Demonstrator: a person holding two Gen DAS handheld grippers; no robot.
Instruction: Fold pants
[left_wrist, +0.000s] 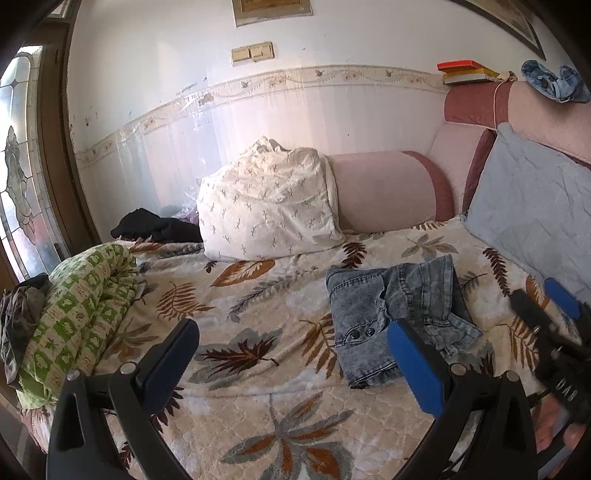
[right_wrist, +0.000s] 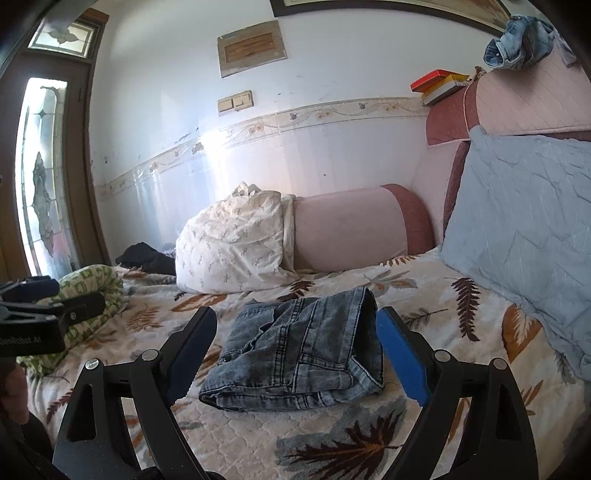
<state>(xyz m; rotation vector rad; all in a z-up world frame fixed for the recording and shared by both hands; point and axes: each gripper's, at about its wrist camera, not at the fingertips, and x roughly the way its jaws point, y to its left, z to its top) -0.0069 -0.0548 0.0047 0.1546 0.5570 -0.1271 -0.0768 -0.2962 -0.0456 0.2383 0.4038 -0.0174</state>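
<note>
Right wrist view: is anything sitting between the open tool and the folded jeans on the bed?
Nothing visible. The right tool stands open just short of the folded grey jeans, with only bare leaf-print bedspread in front of them. The white pillow lies behind the jeans, and the left tool is off to the side.

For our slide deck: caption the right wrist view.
Open right gripper faces folded jeans on a leaf-print bed.

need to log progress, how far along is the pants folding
Looks nearly done: the grey jeans lie folded in a compact bundle on the leaf-print bedspread. Nothing is in hand: the right hand-held gripper and left hand-held gripper are both open, apart from the cloth. Left: perhaps tidying the uneven top layer. Another denim piece sits bunched on the headboard.
</note>
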